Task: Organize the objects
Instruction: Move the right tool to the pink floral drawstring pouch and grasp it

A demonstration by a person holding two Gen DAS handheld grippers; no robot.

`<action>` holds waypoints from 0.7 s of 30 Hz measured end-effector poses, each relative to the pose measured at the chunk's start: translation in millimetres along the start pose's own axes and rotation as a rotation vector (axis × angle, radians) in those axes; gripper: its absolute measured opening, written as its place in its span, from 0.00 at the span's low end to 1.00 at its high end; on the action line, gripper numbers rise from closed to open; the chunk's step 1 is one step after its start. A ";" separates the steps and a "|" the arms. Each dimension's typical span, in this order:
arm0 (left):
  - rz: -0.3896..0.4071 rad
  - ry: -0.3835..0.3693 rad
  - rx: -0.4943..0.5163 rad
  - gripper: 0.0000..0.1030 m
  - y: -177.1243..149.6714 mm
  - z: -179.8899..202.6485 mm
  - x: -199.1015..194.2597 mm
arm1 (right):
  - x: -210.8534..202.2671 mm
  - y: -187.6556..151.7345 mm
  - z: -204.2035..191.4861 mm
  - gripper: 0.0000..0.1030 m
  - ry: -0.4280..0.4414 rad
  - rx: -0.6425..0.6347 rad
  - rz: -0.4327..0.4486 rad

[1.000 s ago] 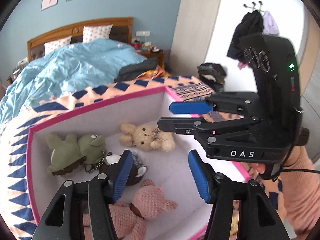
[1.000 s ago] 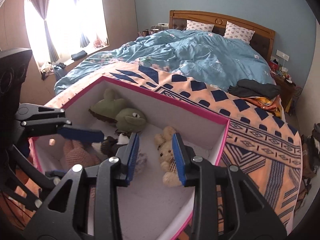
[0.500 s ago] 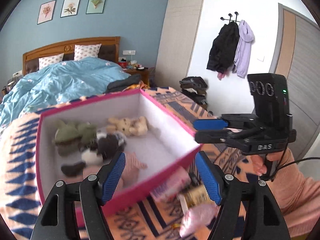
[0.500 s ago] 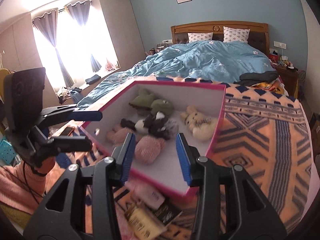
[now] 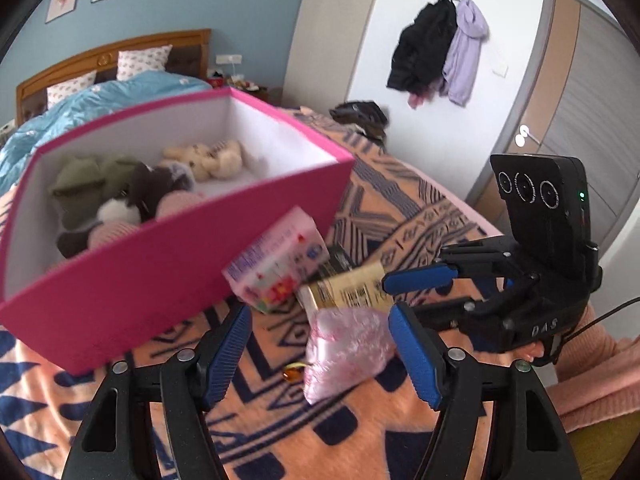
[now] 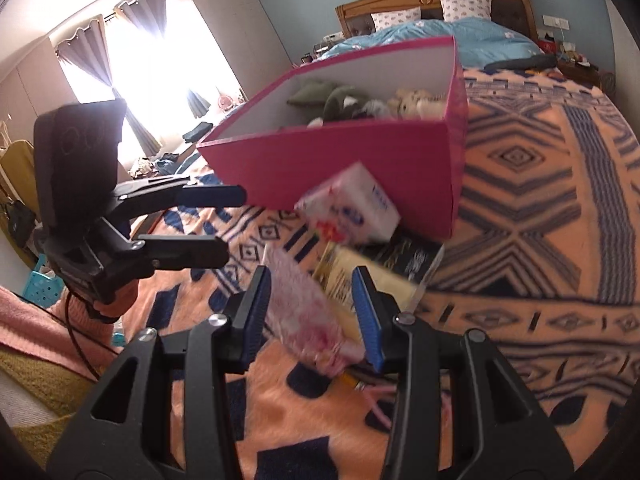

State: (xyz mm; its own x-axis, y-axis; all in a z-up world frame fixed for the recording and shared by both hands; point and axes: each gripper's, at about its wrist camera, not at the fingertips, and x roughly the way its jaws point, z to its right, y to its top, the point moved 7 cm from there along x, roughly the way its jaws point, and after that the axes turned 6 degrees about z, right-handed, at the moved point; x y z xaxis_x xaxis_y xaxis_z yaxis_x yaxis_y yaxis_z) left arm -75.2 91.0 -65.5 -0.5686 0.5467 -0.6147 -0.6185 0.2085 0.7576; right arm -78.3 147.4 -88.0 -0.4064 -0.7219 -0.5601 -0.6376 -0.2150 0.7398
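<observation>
A pink box holding several plush toys stands on the patterned blanket. In front of it lie a white-pink carton, a gold packet and a pink plastic bag. My left gripper is open, low over the blanket, with the bag between its fingers. My right gripper is open too, its fingers either side of the bag and packet. Each gripper shows in the other's view, the left one, the right one.
The blanket covers the bed's foot; a blue duvet and pillows lie beyond the box. Coats hang on a wall hook by a door. A small amber object lies beside the bag. Bright window at left.
Both grippers have pulled back from over the box and dropped low in front of it. The carton, packet and bag now lie close between the fingers.
</observation>
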 end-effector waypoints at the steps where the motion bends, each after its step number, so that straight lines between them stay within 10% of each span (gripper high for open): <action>1: -0.006 -0.007 -0.001 0.63 -2.5 0.9 2.2 | 0.8 -5.2 0.1 0.43 -0.008 0.003 -0.010; 8: -0.062 -0.069 -0.029 0.29 -16.2 7.7 20.7 | -6.5 -24.2 6.1 0.43 -0.029 0.060 -0.006; 21: -0.104 -0.219 0.014 0.29 -58.6 41.8 0.3 | -19.2 -47.3 8.7 0.43 0.044 0.208 -0.026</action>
State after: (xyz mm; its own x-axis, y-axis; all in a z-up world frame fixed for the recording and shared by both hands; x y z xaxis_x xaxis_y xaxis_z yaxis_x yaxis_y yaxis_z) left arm -16.5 112.8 -100.9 -0.3700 0.6842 -0.6284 -0.6592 0.2834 0.6966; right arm -46.0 177.1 -115.4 -0.3619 -0.7471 -0.5575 -0.7706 -0.0967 0.6299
